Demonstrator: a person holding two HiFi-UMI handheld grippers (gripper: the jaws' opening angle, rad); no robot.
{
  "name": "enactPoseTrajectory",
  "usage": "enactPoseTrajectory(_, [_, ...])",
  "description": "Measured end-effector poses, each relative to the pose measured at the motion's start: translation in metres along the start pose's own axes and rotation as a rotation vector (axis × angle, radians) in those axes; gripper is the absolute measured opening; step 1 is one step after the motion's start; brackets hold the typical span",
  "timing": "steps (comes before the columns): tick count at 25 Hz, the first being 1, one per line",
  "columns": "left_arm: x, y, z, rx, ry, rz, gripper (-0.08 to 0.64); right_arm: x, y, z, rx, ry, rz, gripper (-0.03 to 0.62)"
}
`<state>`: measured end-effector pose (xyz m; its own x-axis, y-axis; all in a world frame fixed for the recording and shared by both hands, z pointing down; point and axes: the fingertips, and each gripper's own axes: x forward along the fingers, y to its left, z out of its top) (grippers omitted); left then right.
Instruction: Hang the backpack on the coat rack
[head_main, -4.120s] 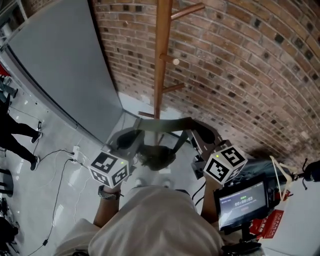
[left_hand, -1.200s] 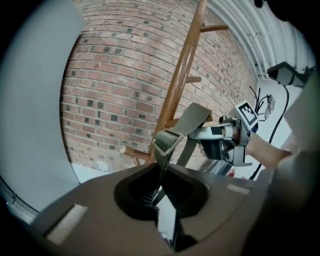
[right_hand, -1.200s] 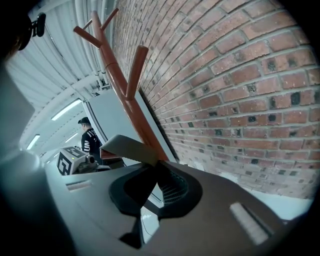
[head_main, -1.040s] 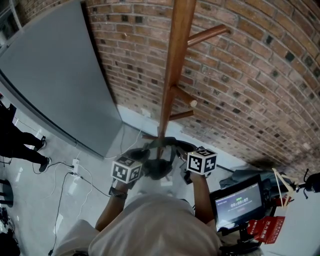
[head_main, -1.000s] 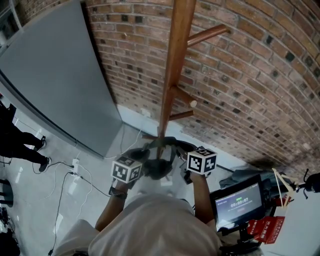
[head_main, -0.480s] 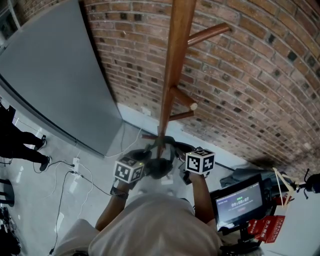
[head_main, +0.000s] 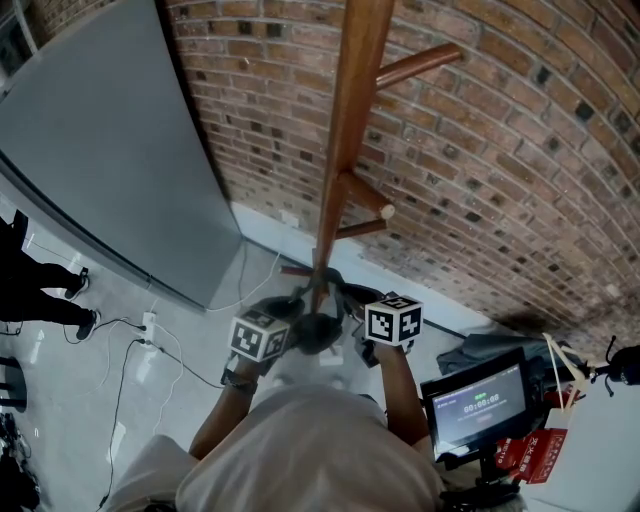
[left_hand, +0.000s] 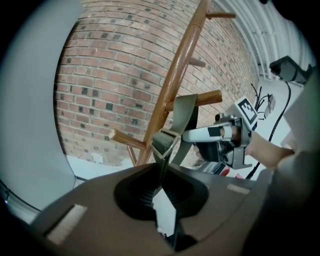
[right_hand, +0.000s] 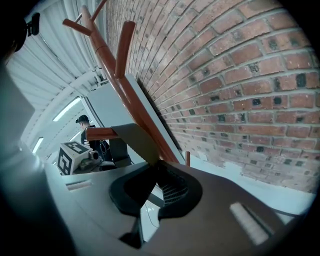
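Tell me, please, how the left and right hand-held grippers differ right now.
The left hand-held gripper grips a narrow, edge-on part of the backpack strap; the right hand-held gripper grips a broad, flat part. In the head view the left sits left of the coat rack, the right right of it. Both are shut on the backpack strap.

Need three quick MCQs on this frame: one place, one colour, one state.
1. The strap lies: A) over a peg B) on the floor C) on the monitor
2. The wall is: A) white tile B) red brick C) green paint
3. The left gripper is: A) wide open B) shut on the strap C) out of view
1 A: it drapes over the peg in the left gripper view. 2 B: brick courses show. 3 B: its jaws pinch the strap.
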<state>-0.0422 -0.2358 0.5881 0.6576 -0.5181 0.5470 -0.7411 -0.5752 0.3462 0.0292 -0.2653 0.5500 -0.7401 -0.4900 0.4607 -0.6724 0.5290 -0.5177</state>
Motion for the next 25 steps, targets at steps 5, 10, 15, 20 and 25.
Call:
enactPoseTrajectory(5, [0.007,-0.002,-0.003,-0.016,0.001,-0.023,0.018,0.008,-0.004,-0.003,0.015,0.008,0.010,0.012])
enactPoseTrajectory(10, [0.013,-0.004,-0.006,-0.040,0.008,-0.053,0.018,0.019,-0.005,-0.008,0.018,0.010,0.035,0.020])
enactPoseTrajectory(15, [0.018,-0.006,-0.006,-0.045,0.016,-0.070,0.018,0.027,-0.006,-0.008,0.019,-0.004,0.043,0.028])
enactPoseTrajectory(20, [0.027,-0.006,-0.006,-0.043,0.012,-0.080,0.018,0.034,-0.008,-0.006,0.010,-0.019,0.053,0.035])
enactPoseTrajectory(25, [0.033,-0.007,-0.005,-0.040,0.007,-0.088,0.020,0.037,-0.009,-0.006,0.036,-0.051,0.075,0.049])
